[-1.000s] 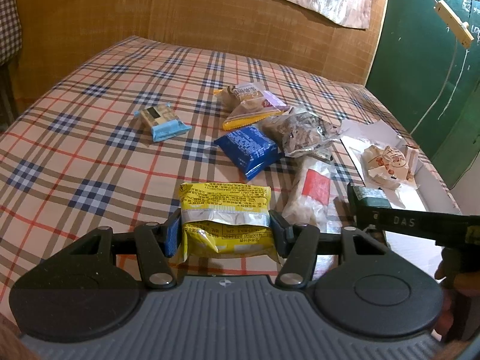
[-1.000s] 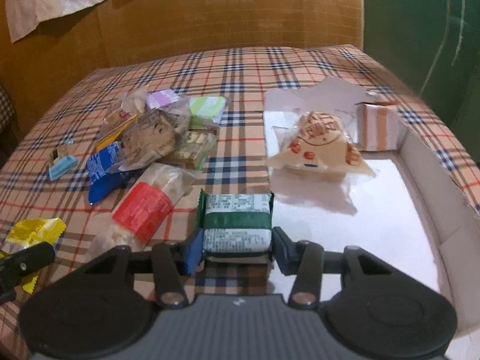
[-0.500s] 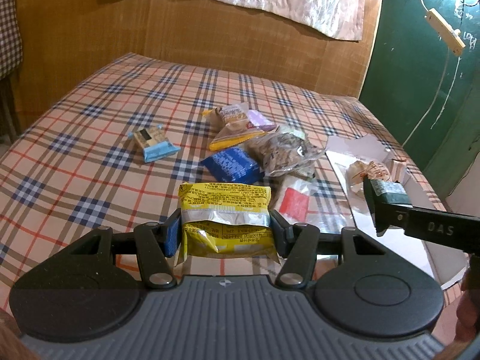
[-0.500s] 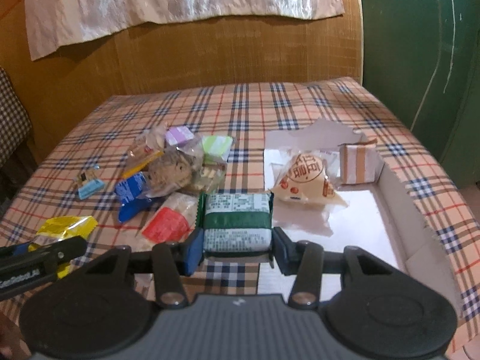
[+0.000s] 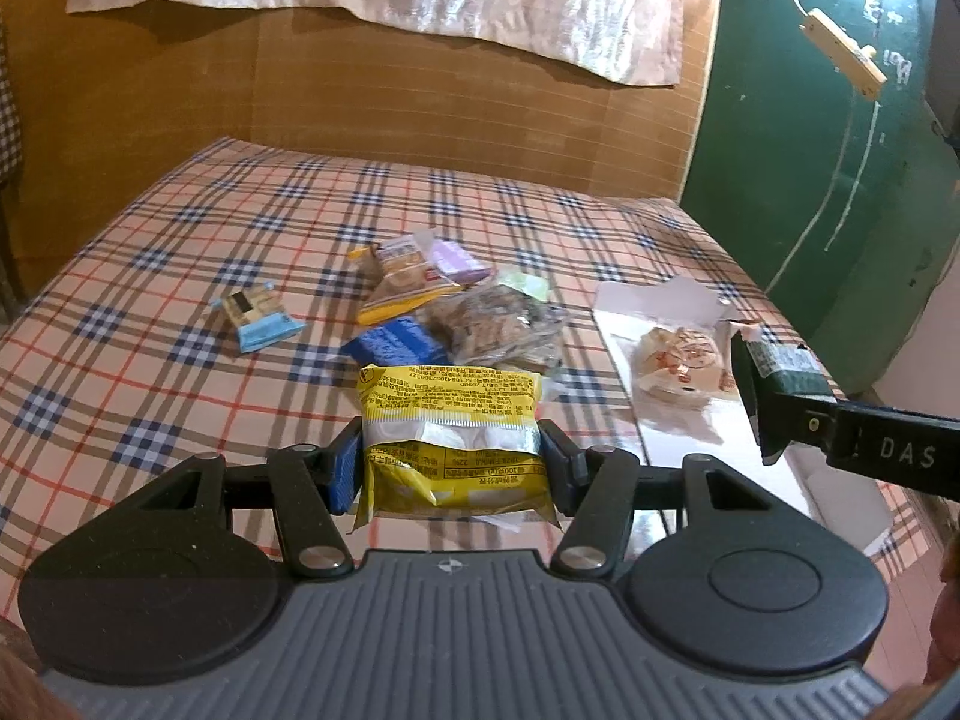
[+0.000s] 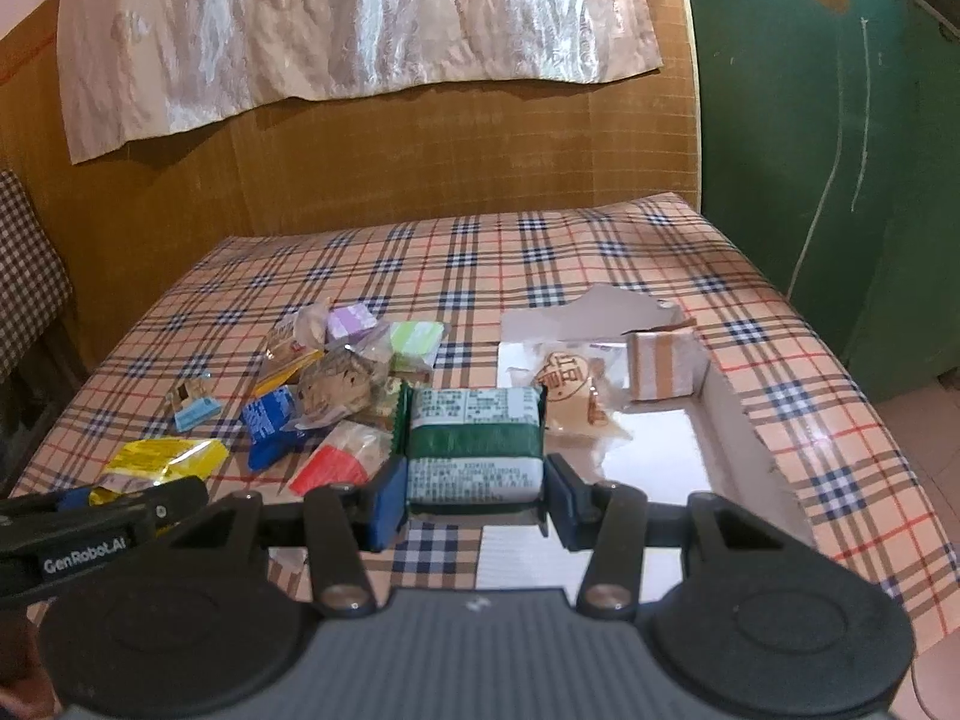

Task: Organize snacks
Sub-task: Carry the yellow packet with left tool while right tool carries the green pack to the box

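My left tongs point(image 5: 450, 468) are clamped on a yellow snack packet point(image 5: 450, 426), one blue pad pressed against each side, and I hold it in the air above the plaid table point(image 5: 150, 300). My right tongs point(image 6: 474, 495) are clamped the same way on a green-and-white snack packet point(image 6: 474, 447), held up over the near end of the white cardboard box point(image 6: 744, 420) at the table's right side. Inside that box, toward its far end, lie a clear-wrapped pastry with red print point(image 6: 570, 393) and, just beside it in the corner, a small tan striped box point(image 6: 660, 363). Left of the white box sits a loose heap of snacks: a blue packet point(image 5: 396, 345), a clear bag of brown pieces point(image 5: 498, 324), a purple pack point(image 5: 459, 261), a pale green pack point(image 6: 414, 342) and a red-labelled packet point(image 6: 342, 459). A small light-blue packet point(image 5: 255, 318) lies apart, farther left.
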`<state>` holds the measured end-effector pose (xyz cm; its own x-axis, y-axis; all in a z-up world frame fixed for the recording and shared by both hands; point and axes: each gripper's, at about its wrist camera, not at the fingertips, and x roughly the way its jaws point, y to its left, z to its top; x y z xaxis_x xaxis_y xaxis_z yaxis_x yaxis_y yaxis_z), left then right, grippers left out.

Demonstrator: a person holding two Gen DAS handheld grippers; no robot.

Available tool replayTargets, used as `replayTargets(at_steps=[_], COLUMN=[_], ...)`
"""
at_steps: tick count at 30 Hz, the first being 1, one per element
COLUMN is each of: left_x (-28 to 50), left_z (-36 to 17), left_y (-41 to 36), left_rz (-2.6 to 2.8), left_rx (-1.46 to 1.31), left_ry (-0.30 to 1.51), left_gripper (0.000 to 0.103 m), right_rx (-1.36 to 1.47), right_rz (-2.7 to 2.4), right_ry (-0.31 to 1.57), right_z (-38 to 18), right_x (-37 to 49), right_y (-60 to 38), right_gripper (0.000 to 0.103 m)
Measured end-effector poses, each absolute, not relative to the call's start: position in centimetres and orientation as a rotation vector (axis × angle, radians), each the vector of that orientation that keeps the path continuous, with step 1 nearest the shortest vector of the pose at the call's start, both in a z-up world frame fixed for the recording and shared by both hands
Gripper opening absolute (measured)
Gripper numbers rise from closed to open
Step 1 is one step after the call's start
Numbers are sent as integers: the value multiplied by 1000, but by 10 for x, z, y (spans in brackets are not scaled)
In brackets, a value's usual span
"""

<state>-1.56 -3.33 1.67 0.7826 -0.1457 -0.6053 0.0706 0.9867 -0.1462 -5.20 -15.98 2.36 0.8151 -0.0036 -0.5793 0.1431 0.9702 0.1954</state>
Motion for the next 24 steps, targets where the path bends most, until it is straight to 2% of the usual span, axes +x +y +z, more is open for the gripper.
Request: replayTargets(at_steps=[24], left_x=[-20], left_z=[39], left_y=[-99], left_rz=[-289], left_rx=[-93], left_ry=[666], left_gripper=[71], right_rx=[286], right_rz=[-157], right_ry=[547], right_z=[43], right_x=[-80], right_y=[-222], right_gripper=[47])
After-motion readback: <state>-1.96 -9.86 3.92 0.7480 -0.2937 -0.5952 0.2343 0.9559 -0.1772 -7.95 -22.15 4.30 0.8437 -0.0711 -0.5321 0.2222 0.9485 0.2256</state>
